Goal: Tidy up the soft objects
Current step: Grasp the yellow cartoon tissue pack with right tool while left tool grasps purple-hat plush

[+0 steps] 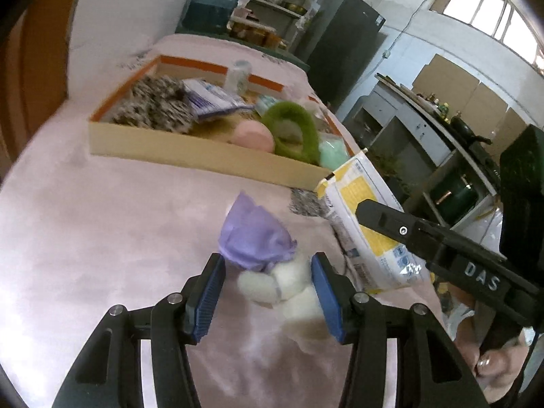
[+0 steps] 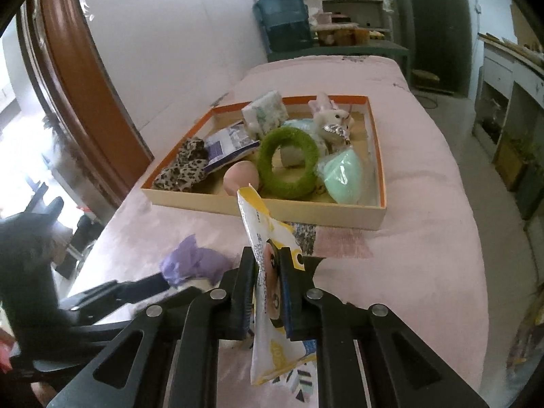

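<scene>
A white plush toy [image 1: 289, 285] with a purple cloth piece [image 1: 253, 238] lies on the pink table. My left gripper [image 1: 268, 292] is open, its blue pads on either side of the toy. My right gripper [image 2: 268, 292] is shut on a yellow and white soft packet [image 2: 268, 265] and holds it above the table; the packet also shows in the left wrist view [image 1: 367, 224]. A shallow cardboard box [image 2: 306, 214] ahead holds a green fuzzy ring [image 2: 287, 165], a leopard-print cloth [image 2: 185, 166], a white bunny toy [image 2: 331, 115], a mint pouch [image 2: 343, 176] and a pink ball [image 2: 239, 176].
A small patterned cloth [image 2: 306, 234] lies on the pink tablecloth [image 2: 425, 238] in front of the box. A water jug [image 2: 284, 20] and shelves [image 2: 340, 0] stand beyond the table's far end. A cabinet [image 2: 503, 95] stands to the right.
</scene>
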Demonstrator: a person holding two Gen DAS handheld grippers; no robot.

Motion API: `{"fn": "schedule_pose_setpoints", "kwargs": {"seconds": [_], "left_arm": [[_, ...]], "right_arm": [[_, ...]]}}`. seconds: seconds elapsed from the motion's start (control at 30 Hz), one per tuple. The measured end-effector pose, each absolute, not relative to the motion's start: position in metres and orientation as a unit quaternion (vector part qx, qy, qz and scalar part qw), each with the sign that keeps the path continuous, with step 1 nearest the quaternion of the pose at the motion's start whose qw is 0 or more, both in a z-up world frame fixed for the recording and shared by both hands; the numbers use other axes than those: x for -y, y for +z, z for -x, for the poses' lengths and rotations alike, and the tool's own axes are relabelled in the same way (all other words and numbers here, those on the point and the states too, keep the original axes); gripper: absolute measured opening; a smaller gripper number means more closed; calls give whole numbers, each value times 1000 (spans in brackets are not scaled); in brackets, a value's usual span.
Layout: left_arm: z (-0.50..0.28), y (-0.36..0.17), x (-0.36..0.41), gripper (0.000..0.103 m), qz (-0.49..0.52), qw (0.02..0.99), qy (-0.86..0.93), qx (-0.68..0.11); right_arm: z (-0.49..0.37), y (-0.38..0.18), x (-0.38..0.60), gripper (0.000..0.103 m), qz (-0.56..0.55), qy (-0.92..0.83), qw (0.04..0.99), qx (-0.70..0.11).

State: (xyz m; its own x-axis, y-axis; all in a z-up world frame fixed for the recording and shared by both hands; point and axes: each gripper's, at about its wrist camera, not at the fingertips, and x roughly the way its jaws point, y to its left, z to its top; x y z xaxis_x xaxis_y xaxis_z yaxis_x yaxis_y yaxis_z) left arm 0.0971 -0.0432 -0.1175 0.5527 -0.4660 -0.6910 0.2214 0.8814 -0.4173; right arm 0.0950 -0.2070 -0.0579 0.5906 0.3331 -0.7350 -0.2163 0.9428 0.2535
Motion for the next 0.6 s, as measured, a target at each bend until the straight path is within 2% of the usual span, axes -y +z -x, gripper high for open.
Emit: {"fn": "schedule_pose_setpoints", "kwargs": {"seconds": [0.07, 0.17, 0.2, 0.27, 0.3, 0.6], "left_arm": [[-99, -123, 50, 57, 151, 861, -208, -439], [-97, -124, 57, 57, 143, 865, -210, -434], [-97, -125, 60, 56, 145, 864, -213, -433], [-98, -126, 60, 39, 159, 859, -223, -432], [-98, -127, 61, 35, 165, 855, -233, -433], [-91, -113, 70, 31, 127, 873, -233, -410]], "right_arm": [[-92, -59, 211, 14, -76, 157, 889, -423], [-89, -61, 215, 14, -88, 160, 888, -422], [-87, -61, 217, 14, -91, 162, 888, -420], [-85, -59, 218, 14, -93, 163, 889, -419], [-83, -59, 219, 14, -94, 163, 889, -417], [-74, -50, 227, 14, -105, 160, 896, -401]]}}
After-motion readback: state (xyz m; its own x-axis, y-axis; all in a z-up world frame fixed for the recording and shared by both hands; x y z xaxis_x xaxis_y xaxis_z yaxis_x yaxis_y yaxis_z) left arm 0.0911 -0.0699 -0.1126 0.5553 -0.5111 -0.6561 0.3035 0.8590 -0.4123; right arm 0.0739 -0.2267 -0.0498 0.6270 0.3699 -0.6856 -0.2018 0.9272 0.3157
